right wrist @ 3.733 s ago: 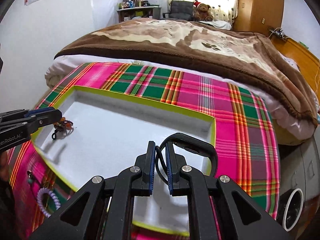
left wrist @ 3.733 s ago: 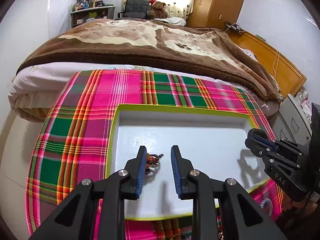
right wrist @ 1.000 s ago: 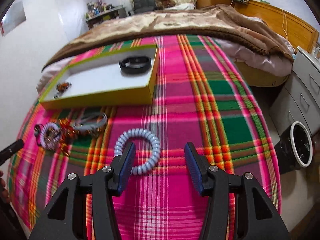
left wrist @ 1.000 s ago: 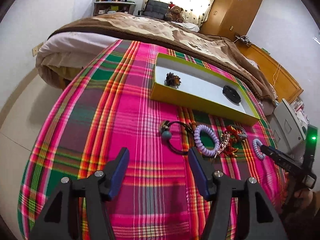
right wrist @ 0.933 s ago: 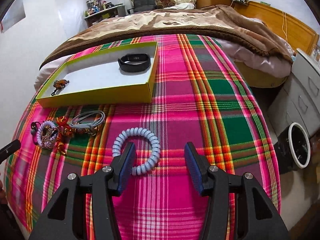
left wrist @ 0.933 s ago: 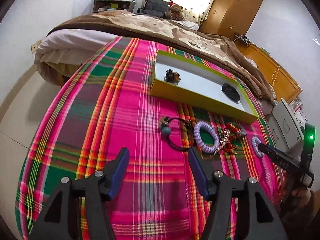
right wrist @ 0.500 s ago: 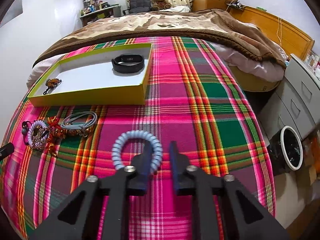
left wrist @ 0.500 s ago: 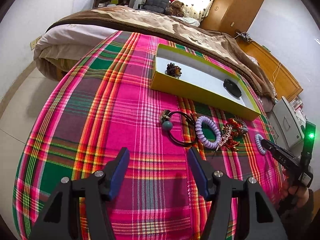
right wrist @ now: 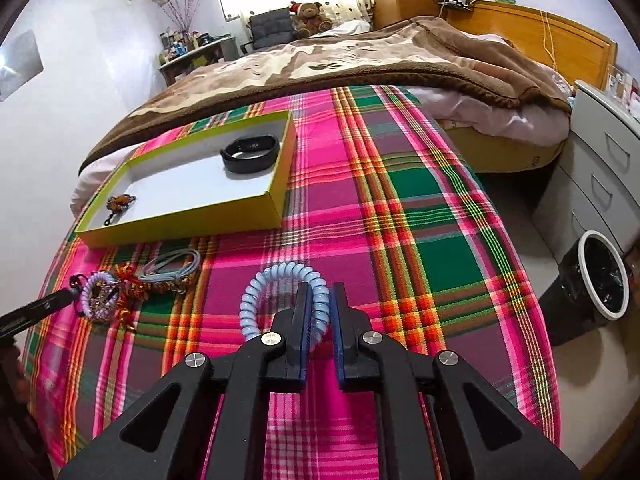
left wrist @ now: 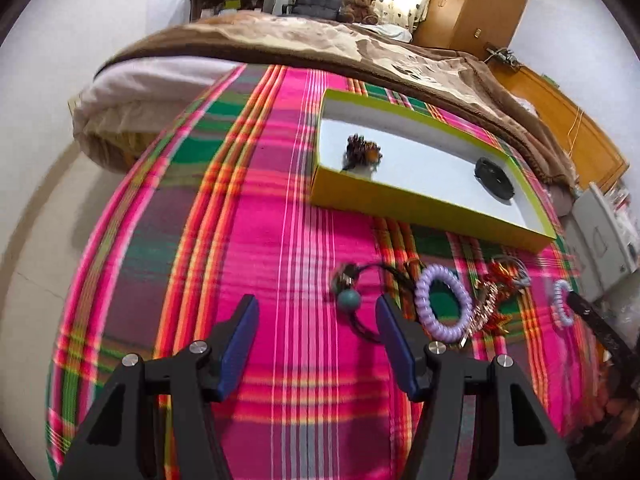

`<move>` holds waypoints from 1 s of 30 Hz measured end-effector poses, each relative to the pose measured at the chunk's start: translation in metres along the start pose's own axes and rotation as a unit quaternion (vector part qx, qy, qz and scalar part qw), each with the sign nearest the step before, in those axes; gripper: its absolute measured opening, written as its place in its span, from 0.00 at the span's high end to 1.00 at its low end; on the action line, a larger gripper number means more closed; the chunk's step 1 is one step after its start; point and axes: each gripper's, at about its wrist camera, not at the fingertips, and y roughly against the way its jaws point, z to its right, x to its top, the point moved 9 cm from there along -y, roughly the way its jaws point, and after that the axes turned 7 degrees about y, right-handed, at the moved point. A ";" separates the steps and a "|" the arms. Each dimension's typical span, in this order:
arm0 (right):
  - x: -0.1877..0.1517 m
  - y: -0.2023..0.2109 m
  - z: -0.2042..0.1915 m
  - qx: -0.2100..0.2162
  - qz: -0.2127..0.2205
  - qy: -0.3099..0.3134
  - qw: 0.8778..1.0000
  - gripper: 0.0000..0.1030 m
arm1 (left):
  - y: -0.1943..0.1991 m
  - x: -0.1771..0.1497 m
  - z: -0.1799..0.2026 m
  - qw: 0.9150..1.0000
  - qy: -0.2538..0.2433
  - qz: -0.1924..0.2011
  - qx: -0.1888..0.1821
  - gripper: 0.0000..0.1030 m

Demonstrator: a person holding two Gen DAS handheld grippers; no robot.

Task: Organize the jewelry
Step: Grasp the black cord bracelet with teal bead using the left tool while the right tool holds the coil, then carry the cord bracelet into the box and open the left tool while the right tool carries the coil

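Note:
My right gripper [right wrist: 320,292] is shut on a light blue coil bracelet [right wrist: 256,300], just over the plaid cloth. My left gripper [left wrist: 316,312] is open and empty, above the cloth, near a black cord with a teal bead [left wrist: 349,300]. A purple coil bracelet [left wrist: 442,304], a red and gold ornament [left wrist: 496,292] and a grey cord bracelet [right wrist: 176,266] lie beside it. The yellow-green box [right wrist: 180,228] holds a black band [right wrist: 250,154] and a small beaded piece [right wrist: 118,202]. The box also shows in the left wrist view [left wrist: 420,204].
The plaid cloth [right wrist: 400,216] covers a table at the foot of a bed with a brown blanket [right wrist: 360,60]. A white drawer unit [right wrist: 600,168] and a bin [right wrist: 600,280] stand at the right. The floor drops away at the left in the left wrist view.
My right gripper has shut on the light blue coil bracelet, which lay between its open jaws a second ago. My left gripper has moved slightly forward toward the jewelry pile.

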 end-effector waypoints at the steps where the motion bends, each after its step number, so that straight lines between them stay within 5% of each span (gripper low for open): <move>1: 0.000 0.000 -0.001 0.002 0.001 0.001 1.000 0.91 | -0.001 0.001 0.002 1.000 -0.006 0.002 0.003 0.39; 10: 0.001 0.001 -0.005 0.017 0.002 0.003 1.000 0.91 | -0.013 0.005 0.011 0.998 -0.048 0.005 0.034 0.44; 20: 0.001 0.001 -0.008 0.023 0.003 0.006 1.000 0.91 | -0.014 0.007 0.021 0.996 -0.075 0.006 0.039 0.81; 30: 0.003 0.008 -0.006 0.022 0.013 0.003 1.000 0.91 | 0.000 0.009 0.019 0.998 -0.049 0.021 0.018 0.81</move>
